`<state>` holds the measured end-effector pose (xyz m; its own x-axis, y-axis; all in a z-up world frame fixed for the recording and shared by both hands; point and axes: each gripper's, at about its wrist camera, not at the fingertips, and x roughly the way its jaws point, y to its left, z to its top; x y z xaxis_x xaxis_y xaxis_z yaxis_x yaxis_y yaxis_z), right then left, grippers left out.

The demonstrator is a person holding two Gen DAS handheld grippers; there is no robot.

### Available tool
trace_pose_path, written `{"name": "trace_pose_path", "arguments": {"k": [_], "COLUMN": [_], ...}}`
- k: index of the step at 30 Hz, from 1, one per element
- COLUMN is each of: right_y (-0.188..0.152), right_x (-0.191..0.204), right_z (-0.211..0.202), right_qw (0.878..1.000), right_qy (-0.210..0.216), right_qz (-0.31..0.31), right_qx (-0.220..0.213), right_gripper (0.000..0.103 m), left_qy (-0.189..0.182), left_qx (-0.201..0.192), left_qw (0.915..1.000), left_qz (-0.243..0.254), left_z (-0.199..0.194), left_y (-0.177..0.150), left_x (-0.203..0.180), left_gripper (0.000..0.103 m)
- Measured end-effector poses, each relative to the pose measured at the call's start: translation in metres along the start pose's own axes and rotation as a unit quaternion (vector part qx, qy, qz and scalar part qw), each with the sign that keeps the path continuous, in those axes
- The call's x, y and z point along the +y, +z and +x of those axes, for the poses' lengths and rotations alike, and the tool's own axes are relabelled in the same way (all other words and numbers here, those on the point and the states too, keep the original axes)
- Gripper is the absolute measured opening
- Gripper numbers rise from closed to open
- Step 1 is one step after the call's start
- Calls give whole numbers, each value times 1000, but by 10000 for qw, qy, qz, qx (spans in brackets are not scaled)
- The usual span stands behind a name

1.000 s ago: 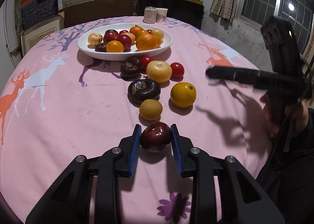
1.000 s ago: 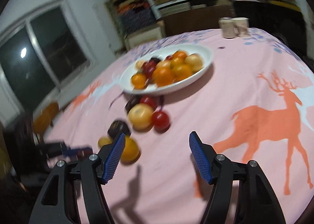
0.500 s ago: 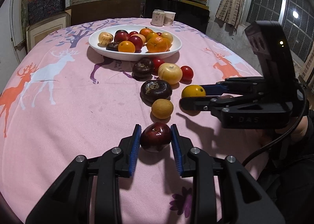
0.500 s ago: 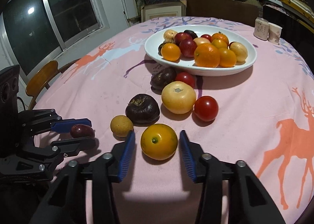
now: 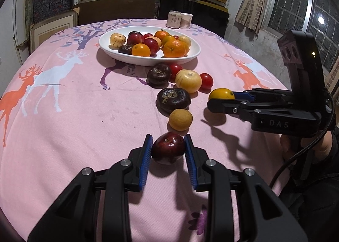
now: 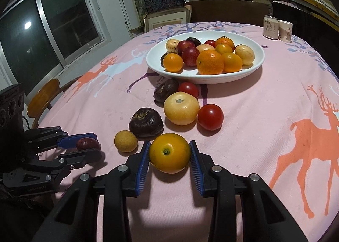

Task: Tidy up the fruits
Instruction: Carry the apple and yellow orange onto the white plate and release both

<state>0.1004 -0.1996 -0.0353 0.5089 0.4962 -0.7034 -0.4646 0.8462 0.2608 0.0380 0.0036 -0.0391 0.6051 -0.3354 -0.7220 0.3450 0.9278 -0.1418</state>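
Note:
My left gripper [image 5: 168, 137] is shut on a dark red fruit [image 5: 168, 148] just above the pink deer-print cloth, near the table's front. From the right wrist view that gripper [image 6: 95, 145] and its red fruit [image 6: 88, 144] sit at the far left. My right gripper [image 6: 169, 143] is shut on a yellow-orange fruit [image 6: 169, 153], both blue pads pressing its sides. The left wrist view shows that gripper [image 5: 220, 99] reaching in from the right. A white dish [image 5: 190, 55] piled with several fruits stands farther back.
Loose fruit lies between the dish and the grippers: a small tan ball [image 5: 180, 119], two dark wrinkled fruits [image 5: 173, 99], a pale yellow one [image 5: 188, 81] and red tomatoes [image 5: 206, 81]. A can [image 5: 174, 18] and a paper cup [image 5: 186, 20] stand at the far edge. A wooden chair [image 6: 42, 98] is beside the table.
My right gripper came in over the table to the yellow-orange fruit and closed on it. The left gripper kept still with the dark red fruit in it.

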Motion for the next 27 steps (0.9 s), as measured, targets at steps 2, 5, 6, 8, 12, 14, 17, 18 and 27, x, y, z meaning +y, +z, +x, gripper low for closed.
{"name": "trace_pose_path", "arguments": {"k": [2, 5, 6, 8, 12, 14, 17, 18, 27], "right_y": [0, 4, 7, 14, 32, 44, 60, 65, 117], "right_x": [-2, -6, -8, -14, -22, -26, -33, -36, -67], "right_z": [-4, -15, -20, -34, -60, -72, -81, -83, -79], "right_qw": [9999, 9995, 9992, 9980, 9944, 9920, 9891, 9880, 9790], "right_qy": [3, -6, -9, -8, -43, -60, -82, -98, -271], "right_qz": [49, 92, 123, 212, 273, 310, 361, 377, 650], "right_qx": [-90, -312, -391, -602, -1020, -1219, -1428, -1498, -1914], "right_gripper": [37, 37, 37, 37, 37, 37, 37, 37, 37], "left_qy": [-2, 17, 26, 51, 48, 38, 49, 68, 196], "left_qx": [-11, -70, -107, -211, -447, -551, -699, -745, -855], "left_qw": [10000, 10000, 9999, 9998, 9990, 9985, 9975, 9972, 9961], "left_qz": [-20, -24, -24, -32, -18, 7, 55, 78, 84], "left_z": [-1, -5, -7, -13, -26, -31, -33, -33, 0], "left_y": [2, 7, 10, 18, 44, 58, 83, 92, 165], "left_x": [1, 2, 4, 6, 10, 11, 11, 11, 18], "left_gripper": [29, 29, 29, 29, 29, 29, 29, 29, 30]}}
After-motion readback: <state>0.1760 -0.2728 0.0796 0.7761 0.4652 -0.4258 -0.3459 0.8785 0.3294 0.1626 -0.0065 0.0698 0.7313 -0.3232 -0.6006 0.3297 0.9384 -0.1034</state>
